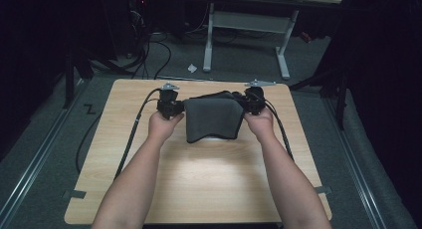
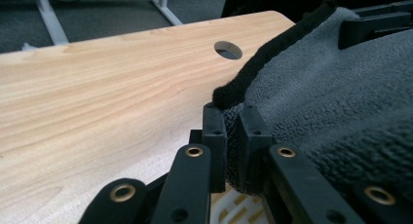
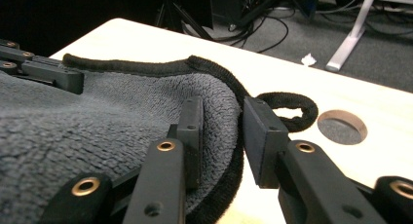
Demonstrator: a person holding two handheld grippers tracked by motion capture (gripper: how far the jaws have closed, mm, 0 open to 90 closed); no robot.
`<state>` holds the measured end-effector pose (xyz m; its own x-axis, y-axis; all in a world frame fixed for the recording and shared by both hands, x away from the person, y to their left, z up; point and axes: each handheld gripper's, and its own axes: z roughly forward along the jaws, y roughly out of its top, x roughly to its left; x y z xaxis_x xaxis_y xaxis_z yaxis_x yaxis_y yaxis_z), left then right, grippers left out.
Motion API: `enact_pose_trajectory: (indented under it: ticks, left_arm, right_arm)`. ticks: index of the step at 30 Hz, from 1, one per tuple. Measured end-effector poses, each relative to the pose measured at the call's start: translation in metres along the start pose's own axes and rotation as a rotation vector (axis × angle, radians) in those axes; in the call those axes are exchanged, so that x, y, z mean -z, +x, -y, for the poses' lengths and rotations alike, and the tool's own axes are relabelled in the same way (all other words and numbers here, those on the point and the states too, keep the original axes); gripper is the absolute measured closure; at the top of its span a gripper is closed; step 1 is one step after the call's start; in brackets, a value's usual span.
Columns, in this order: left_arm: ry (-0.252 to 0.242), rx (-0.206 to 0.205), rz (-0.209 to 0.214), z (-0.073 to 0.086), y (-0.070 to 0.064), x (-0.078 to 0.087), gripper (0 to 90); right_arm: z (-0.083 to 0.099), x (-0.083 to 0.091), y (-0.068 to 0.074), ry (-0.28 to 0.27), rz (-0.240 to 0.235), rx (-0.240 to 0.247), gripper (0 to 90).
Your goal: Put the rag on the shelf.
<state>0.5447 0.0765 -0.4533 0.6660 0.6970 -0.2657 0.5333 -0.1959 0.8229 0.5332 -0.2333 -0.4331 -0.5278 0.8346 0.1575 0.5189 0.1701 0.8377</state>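
The left gripper has its jaws pressed together on the left edge of the grey towel, just under the black hem. The right gripper grips the towel's opposite edge: its jaws stand a little wider, with a thick fold of cloth and hem between them. The towel hangs stretched between the two grippers over the far middle of the table, its lower edge near the tabletop. The right gripper view shows a small hanging loop beside the towel and a round hole in the tabletop past it. In the high view the towel's far side is hidden behind its own drape.
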Motion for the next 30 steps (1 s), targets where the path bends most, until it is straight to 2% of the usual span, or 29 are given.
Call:
enact_pose_trajectory:
  ticks: [6, 8, 11, 14, 17, 21, 30]
  left_arm:
    - [0.006, -0.005, 0.003, 0.003, 0.001, 0.001, 81.4]
    - [0.006, -0.001, 0.003, 0.005, 0.001, 0.001, 81.1]
    - [0.013, 0.012, -0.001, 0.006, 0.003, 0.000, 78.0]
    - [0.014, 0.023, -0.015, 0.005, 0.003, 0.001, 72.0]
    - [0.019, 0.002, -0.040, 0.005, 0.002, 0.002, 71.1]
    - [0.030, 0.002, -0.053, 0.005, 0.003, 0.002, 68.1]
    - [-0.007, 0.013, -0.072, 0.000, 0.005, 0.010, 67.5]
  right_arm:
    - [0.003, -0.002, -0.006, 0.022, -0.010, -0.050, 62.2]
    - [0.004, -0.004, -0.008, 0.033, -0.020, -0.070, 60.0]
    - [0.005, -0.006, -0.012, 0.051, -0.009, -0.097, 53.9]
    - [0.005, -0.005, -0.013, 0.054, 0.011, -0.092, 51.3]
    - [0.002, -0.002, -0.012, 0.050, 0.039, -0.058, 50.9]
    - [-0.002, 0.002, -0.012, 0.038, 0.053, -0.052, 49.6]
    - [-0.011, 0.013, -0.015, 0.002, 0.074, -0.042, 49.8]
